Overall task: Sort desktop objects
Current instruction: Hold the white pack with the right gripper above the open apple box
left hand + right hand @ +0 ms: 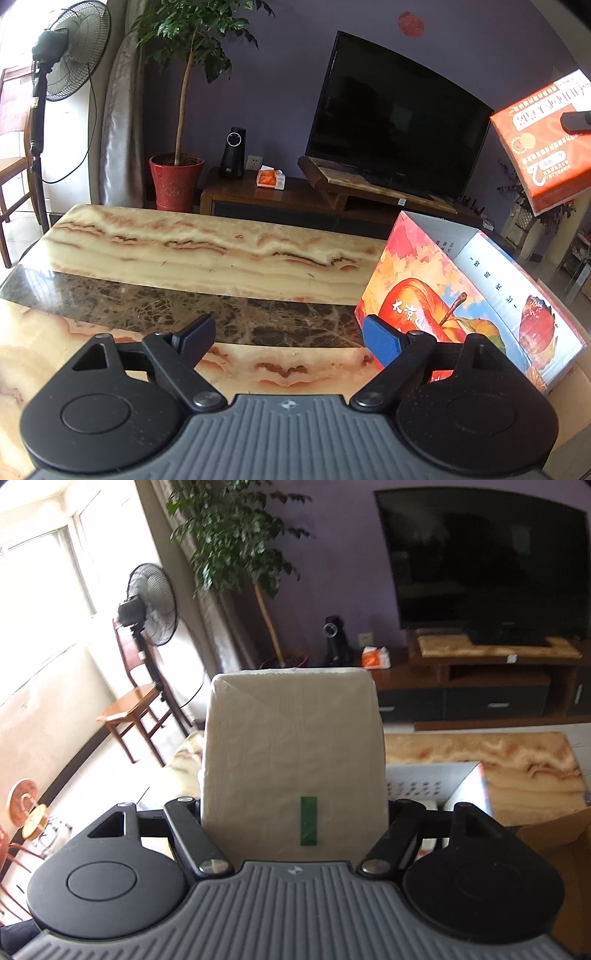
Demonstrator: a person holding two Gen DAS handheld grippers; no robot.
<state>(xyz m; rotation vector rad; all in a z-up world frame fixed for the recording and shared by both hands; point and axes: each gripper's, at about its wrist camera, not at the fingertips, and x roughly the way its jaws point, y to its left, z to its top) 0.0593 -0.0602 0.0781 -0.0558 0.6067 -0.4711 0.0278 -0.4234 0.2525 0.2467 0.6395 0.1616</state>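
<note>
Right gripper: jaws closed against both sides of a tissue pack, which fills the gap between the fingers. In the right wrist view the pack shows a cream-white wrapped face with a small green strip low on it. In the left wrist view the same pack appears at the upper right, held in the air well above the table, its orange printed side showing and a grey fingertip pressed on it.

Left gripper: jaws spread wide, nothing between them. It hovers low over the near part of the marble table. Its right blue pad overlaps the near corner of the apple box; contact cannot be judged.

Apple box: open-topped carton with a red apple print, standing on the right side of the table. In the right wrist view the apple box lies below and just beyond the held pack, white inner walls visible. A brown cardboard flap sits at the near right.

Beyond the table: a dark TV stand carrying a television, a black speaker and a small orange packet. Far left: a plant in a red pot and a standing fan.
</note>
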